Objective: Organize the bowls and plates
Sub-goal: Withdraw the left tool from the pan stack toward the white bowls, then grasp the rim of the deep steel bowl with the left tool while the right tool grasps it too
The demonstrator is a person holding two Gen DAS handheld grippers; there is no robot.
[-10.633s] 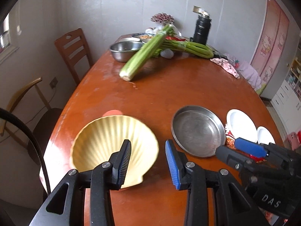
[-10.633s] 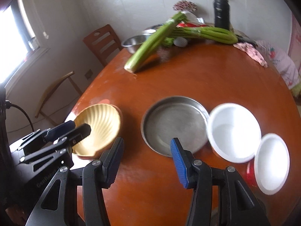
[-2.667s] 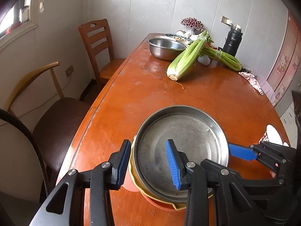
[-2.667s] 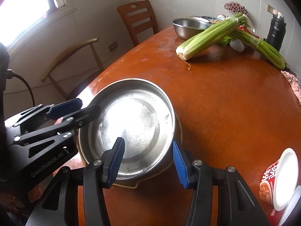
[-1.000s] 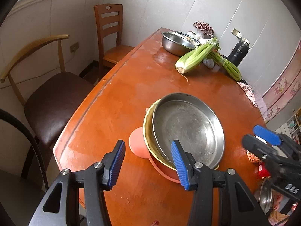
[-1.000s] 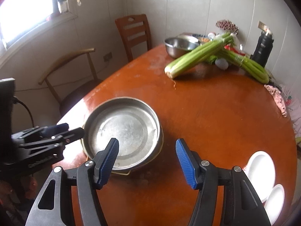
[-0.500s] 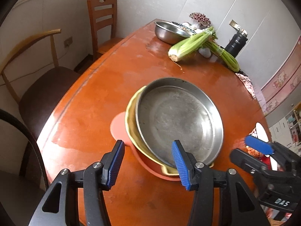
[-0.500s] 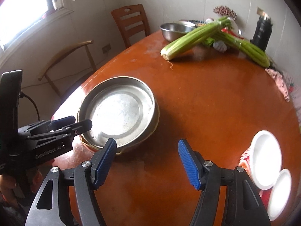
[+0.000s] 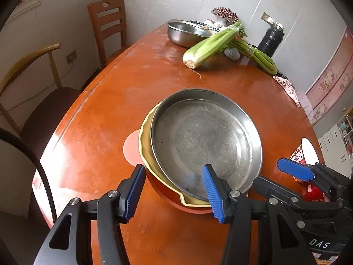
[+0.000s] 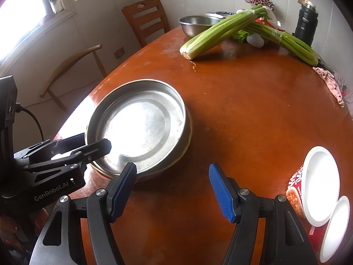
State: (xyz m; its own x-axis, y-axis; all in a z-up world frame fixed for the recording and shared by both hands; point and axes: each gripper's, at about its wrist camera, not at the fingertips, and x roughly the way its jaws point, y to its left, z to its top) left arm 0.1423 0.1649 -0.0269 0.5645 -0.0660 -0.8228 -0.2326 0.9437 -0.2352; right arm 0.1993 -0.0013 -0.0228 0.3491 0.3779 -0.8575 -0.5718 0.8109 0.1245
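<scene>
Stacked dishes sit near our edge of the glossy orange-brown wooden bench (image 9: pixel 114 101): a round, scuffed stainless-steel pan (image 9: pixel 205 141) nests empty in a scalloped cream-yellow dish (image 9: pixel 145 145), itself inside a red-orange bowl (image 9: pixel 163 191) on a pale pink disc (image 9: pixel 131 146). Our left gripper (image 9: pixel 173 191) holds its ribbed blue fingers apart, straddling the stack's near rim without pressing. Further right, our right gripper (image 10: pixel 172 190) hangs over bare bench, fingers apart, beside a white-lidded red paper cup (image 10: pixel 317 183).
</scene>
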